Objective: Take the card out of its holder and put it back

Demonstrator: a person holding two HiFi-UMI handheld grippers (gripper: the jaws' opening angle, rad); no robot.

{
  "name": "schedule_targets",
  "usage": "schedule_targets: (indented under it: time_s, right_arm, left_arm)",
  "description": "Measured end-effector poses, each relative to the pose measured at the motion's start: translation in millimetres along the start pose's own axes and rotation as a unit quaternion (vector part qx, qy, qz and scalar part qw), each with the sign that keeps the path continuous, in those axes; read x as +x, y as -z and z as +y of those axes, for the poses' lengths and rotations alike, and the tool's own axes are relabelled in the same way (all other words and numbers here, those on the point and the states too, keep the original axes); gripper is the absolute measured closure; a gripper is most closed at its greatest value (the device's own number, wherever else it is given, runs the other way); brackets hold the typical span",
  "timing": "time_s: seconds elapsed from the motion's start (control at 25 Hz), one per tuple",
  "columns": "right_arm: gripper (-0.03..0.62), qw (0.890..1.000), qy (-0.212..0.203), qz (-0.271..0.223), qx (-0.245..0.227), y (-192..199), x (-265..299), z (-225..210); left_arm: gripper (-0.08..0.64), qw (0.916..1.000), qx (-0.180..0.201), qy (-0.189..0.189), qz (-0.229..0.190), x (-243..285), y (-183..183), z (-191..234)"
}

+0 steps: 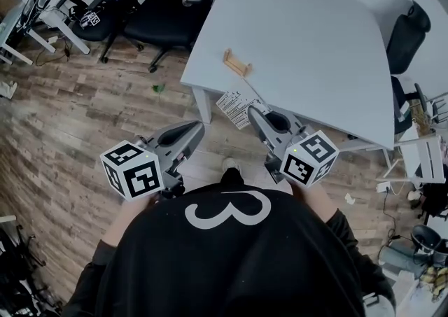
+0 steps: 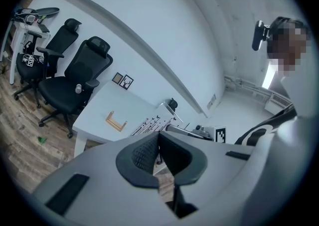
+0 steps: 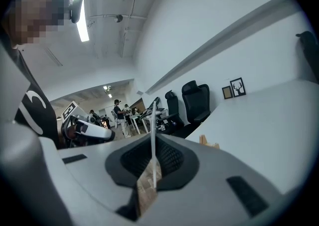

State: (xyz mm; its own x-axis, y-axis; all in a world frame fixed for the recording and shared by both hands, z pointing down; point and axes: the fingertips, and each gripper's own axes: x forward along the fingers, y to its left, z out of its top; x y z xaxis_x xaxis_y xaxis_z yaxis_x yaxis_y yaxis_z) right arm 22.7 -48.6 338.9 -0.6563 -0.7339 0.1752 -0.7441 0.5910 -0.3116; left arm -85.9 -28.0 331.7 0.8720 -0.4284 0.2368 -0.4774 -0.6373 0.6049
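The right gripper [image 1: 253, 113] is clamped on the card [image 1: 234, 107]. In the right gripper view the card [image 3: 152, 120] stands edge-on between the pads as a thin white line, so it is pinched at one edge and its other end points forward. I judge that this hold serves the return, because a card gripped in this way can be slid by its free edge into a slot.

The card is out of the holder [image 1: 236, 64]. It hangs over the floor just beside the near corner of the surface [image 1: 315, 50], apart from the holder. The holder is a small wooden piece that stands empty on the surface near that edge, where a gripper can reach it easily.

The left gripper [image 1: 194, 130] has its jaws together with nothing between them. It is over the floor beside the right one, and I judge it is there to steady the holder if needed.

The card carries rows of small black print, also seen in the left gripper view [image 2: 147, 124], but they are too small to read. The black shirt [image 1: 224, 252] shows a large white figure, perhaps a 3. The cubes [image 1: 133, 168] bear only black-and-white square markers. No brand name is visible.
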Motion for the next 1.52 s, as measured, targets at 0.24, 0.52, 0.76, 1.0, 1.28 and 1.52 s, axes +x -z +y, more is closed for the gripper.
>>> schedule_targets:
  time_s: [0.24,0.52,0.76,1.0,1.28,1.52]
  right_arm:
    - [0.569,1.000,0.000,-0.004,0.006,-1.4,-6.9,-2.5]
    - [0.569,1.000,0.001,-0.001,0.006,1.2,-5.1,-3.2]
    - [0.569,1.000,0.001,0.001,0.006,3.1,-5.3,-8.8]
    - [0.569,1.000,0.002,0.003,0.009,0.2,-0.8,-28.4]
    - [0.569,1.000,-0.002,0.013,0.002,-11.3,10.5,-54.6]
    - [0.569,1.000,-0.006,0.018,-0.005,-23.7,30.0,-82.0]
  left_arm:
    - [0.546,0.9993,0.033,-0.010,0.016,4.7,2.0,-8.1]
    - [0.546,0.9999,0.005,-0.008,0.009,4.8,1.6,-2.0]
    - [0.546,0.9999,0.003,-0.007,0.011,10.6,4.2,-1.2]
    - [0.546,0.9999,-0.002,-0.008,0.013,27.3,1.1,5.2]
    - [0.546,0.9998,-0.013,-0.011,0.009,50.3,-9.1,16.9]
    - [0.546,0.9996,-0.023,-0.018,-0.001,69.2,-24.4,34.2]
